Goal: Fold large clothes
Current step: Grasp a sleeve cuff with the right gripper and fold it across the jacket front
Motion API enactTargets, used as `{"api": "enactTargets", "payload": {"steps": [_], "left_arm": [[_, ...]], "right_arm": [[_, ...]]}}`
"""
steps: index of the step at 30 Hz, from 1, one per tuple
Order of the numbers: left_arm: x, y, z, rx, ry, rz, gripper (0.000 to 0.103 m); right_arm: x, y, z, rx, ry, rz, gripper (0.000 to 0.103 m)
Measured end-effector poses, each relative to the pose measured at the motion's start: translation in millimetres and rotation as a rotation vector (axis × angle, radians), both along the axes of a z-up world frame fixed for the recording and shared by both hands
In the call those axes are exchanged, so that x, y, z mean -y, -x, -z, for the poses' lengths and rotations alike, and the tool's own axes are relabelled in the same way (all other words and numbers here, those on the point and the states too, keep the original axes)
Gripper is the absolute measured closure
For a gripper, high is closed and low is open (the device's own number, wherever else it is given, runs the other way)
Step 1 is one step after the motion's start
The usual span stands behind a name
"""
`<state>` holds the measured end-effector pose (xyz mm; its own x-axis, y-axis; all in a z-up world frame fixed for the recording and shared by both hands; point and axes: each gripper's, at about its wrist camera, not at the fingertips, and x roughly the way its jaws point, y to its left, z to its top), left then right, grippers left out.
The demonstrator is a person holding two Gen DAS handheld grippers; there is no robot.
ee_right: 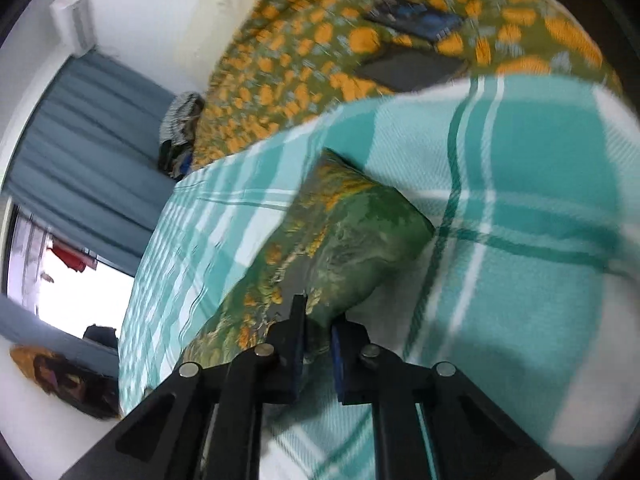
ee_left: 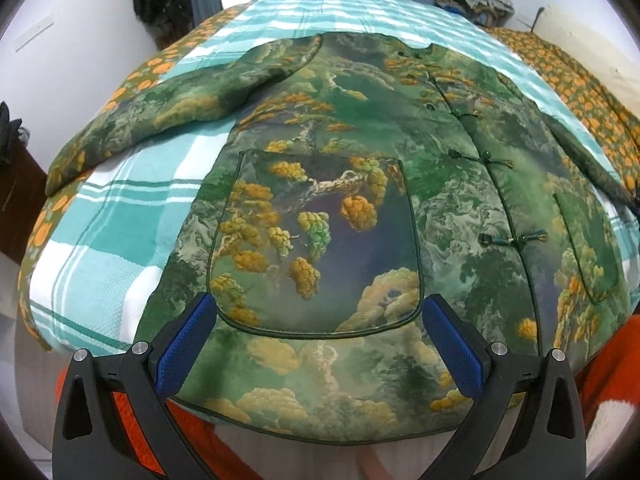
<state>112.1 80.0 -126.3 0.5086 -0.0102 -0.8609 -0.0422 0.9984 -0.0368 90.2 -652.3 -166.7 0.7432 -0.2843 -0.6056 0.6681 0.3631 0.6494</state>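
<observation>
A large green padded jacket [ee_left: 360,152] with a yellow tree print lies face up on a teal checked blanket [ee_left: 120,232] on the bed. Its left sleeve [ee_left: 160,100] stretches out to the left. My left gripper [ee_left: 316,312] is open, hovering over the jacket's lower hem by a patch pocket [ee_left: 316,240]. In the right wrist view my right gripper [ee_right: 318,320] is shut on the jacket's other sleeve [ee_right: 344,232], which lies on the blanket [ee_right: 520,200]. The view is blurred.
An olive quilt with orange flowers [ee_right: 340,40] lies beyond the blanket, with dark flat objects [ee_right: 412,64] on it. Blue curtains [ee_right: 80,140] and a window are at the far end. An orange cloth [ee_left: 608,360] hangs near the bed's front edge.
</observation>
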Motion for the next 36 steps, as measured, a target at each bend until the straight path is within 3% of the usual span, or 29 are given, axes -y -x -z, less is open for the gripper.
{"api": "enactTargets", "payload": {"steps": [6,8,13,17,21,24,26,27,28,29,31,34,36], "left_arm": [[-8.1,5.3,-6.8,0.02,0.026,-0.022,0.001],[-10.5,7.2,-10.2,0.038,0.03,-0.026,0.001],[-15.9,9.3,-11.7,0.044,0.055,-0.046,0.001],[-18.3,12.0,-13.2,0.048,0.074,-0.055,0.001],[-22.1,15.5,-20.2,0.069,0.078,-0.059,0.001],[-26.2,17.3,-24.0,0.075,0.074,-0.055,0.001],[-27.8,15.6,-23.9,0.068,0.077,-0.049,0.001],[-27.9,13.9,-24.2,0.064,0.082,-0.043,0.001],[-27.4,12.0,-25.4,0.062,0.09,-0.033,0.001],[-26.3,9.4,-27.7,0.064,0.102,-0.019,0.001],[-21.8,2.3,-35.2,0.076,0.133,0.023,0.001],[-7.0,-19.1,-50.3,0.093,0.217,0.108,0.001],[14.2,-49.9,-53.4,0.037,0.315,0.188,0.001]], "right_arm": [[-36.0,3.0,-60.9,0.034,0.186,-0.109,0.093],[-62.8,-4.7,-95.8,0.068,0.299,-0.193,0.093],[-165.3,-30.0,-174.2,0.156,0.601,-0.45,0.093],[-268.2,-55.3,-200.4,0.179,0.781,-0.692,0.093],[-346.4,-73.8,-178.7,0.13,0.878,-0.852,0.093],[-395.3,-87.8,-136.2,0.085,0.843,-0.969,0.093],[-414.5,-99.3,-102.5,0.027,0.798,-1.032,0.084],[-421.5,-106.1,-83.2,-0.021,0.754,-1.085,0.075],[-429.2,-106.5,-72.0,-0.055,0.715,-1.124,0.05],[-434.7,-106.3,-53.8,-0.093,0.644,-1.177,0.043],[-438.4,-92.0,-35.1,-0.12,0.569,-1.219,0.043],[-438.6,-57.9,-32.3,-0.1,0.56,-1.229,0.043],[-427.2,-33.2,-38.1,-0.075,0.547,-1.21,0.042]]}}
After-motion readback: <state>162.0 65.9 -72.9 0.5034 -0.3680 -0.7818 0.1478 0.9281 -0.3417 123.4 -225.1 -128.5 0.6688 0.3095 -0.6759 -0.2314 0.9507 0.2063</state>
